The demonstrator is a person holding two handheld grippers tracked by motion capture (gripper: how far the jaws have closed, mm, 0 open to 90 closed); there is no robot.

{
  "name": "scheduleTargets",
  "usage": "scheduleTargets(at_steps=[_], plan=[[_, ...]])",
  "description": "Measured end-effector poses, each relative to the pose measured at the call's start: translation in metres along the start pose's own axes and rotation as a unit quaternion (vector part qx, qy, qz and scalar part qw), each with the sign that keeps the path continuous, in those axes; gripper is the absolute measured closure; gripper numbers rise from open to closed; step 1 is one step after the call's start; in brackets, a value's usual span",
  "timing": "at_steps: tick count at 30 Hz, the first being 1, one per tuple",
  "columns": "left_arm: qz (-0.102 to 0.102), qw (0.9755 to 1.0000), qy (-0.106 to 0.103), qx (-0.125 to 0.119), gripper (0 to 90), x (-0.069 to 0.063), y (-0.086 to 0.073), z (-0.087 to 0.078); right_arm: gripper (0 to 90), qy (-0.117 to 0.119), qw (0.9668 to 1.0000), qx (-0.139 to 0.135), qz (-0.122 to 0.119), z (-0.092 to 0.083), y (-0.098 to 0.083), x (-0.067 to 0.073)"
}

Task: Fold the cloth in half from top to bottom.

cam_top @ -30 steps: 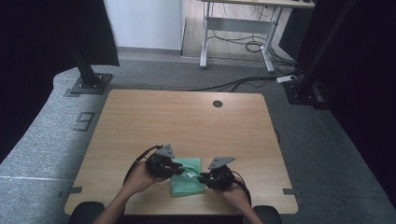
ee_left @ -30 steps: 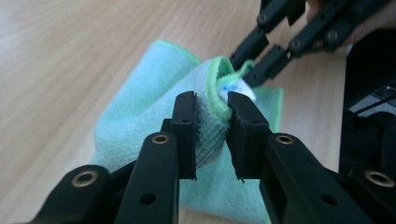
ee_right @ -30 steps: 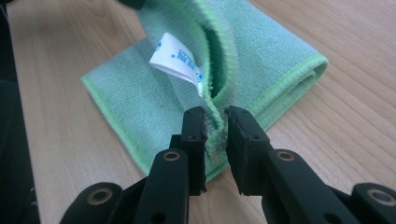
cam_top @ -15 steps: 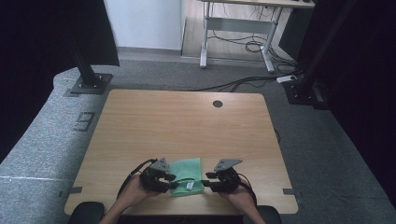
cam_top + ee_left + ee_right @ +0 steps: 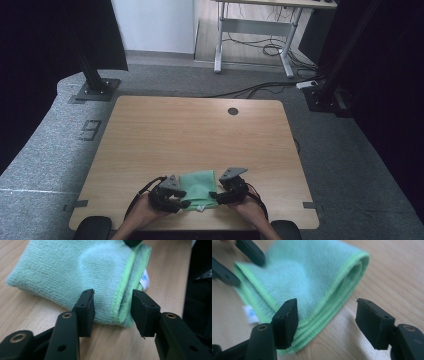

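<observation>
A green microfibre cloth (image 5: 197,190) is seen lying folded on the wooden counter (image 5: 190,135), close to the near edge and between the two claws. In the left gripper view the cloth (image 5: 82,272) is shown doubled over, with its stitched lighter-green hems stacked at one side and a small white care label (image 5: 145,280) sticking out from the layers. The fold is judged to be made already, and the cloth is judged to have been set down.

The left claw (image 5: 176,202) is placed at the cloth's left edge. Its jaws have just been opening; the folded hem lies between them, but the pads (image 5: 87,311) are held off the fabric, so it is released. The right claw (image 5: 215,196) is placed at the cloth's right edge. Its jaws have likewise just been opening and stand wide, with the cloth's corner (image 5: 309,312) against one pad and nothing pinched.

What is left is judged to be little: the claws are to be drawn away, or a further fold or a smoothing is to be given if a smaller packet is wanted.

The rest of the counter is bare apart from a round cable hole (image 5: 233,111) near its far edge. Nothing is found in the way. Beyond the counter, a grey carpet (image 5: 50,145), black stand bases (image 5: 95,90) and a desk frame with cables (image 5: 255,45) are seen.
</observation>
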State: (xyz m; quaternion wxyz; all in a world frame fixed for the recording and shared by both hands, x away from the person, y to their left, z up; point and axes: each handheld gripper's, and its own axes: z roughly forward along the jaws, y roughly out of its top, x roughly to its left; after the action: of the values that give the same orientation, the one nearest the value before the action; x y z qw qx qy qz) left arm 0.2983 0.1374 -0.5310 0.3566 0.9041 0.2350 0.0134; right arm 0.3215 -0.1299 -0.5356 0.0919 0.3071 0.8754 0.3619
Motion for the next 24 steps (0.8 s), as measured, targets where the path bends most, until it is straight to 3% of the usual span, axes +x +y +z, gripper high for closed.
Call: scheduleTargets(at_steps=[6,12,15,17,19,21,24], plan=[[0.025,0.9989,0.039,0.005,59.0,0.006,0.005,0.006,31.5,-0.014,0.9999,0.007,-0.003,0.007,0.000,-0.002],[0.010,0.9980,0.062,0.000,58.0,0.034,0.020,0.015,31.6,-0.030,0.9995,0.001,0.006,0.017,0.011,-0.017],[-0.009,0.9984,0.056,-0.010,49.7,0.044,0.026,0.018,31.9,-0.030,0.9992,0.001,0.024,0.023,0.017,-0.027],[-0.021,0.9985,0.047,-0.016,38.2,0.044,0.027,0.017,33.0,-0.024,0.9992,0.002,0.034,0.024,0.019,-0.033],[-0.021,0.9982,0.051,-0.020,33.7,0.040,0.026,0.012,36.3,-0.023,0.9991,0.000,0.034,0.020,0.020,-0.035],[-0.020,0.9979,0.057,-0.025,32.6,0.037,0.022,0.004,44.3,-0.025,0.9991,-0.008,0.032,0.010,0.020,-0.034],[-0.033,0.9970,0.060,-0.037,34.4,0.036,0.016,-0.004,52.6,-0.016,0.9990,-0.023,0.035,-0.004,0.022,-0.031]])
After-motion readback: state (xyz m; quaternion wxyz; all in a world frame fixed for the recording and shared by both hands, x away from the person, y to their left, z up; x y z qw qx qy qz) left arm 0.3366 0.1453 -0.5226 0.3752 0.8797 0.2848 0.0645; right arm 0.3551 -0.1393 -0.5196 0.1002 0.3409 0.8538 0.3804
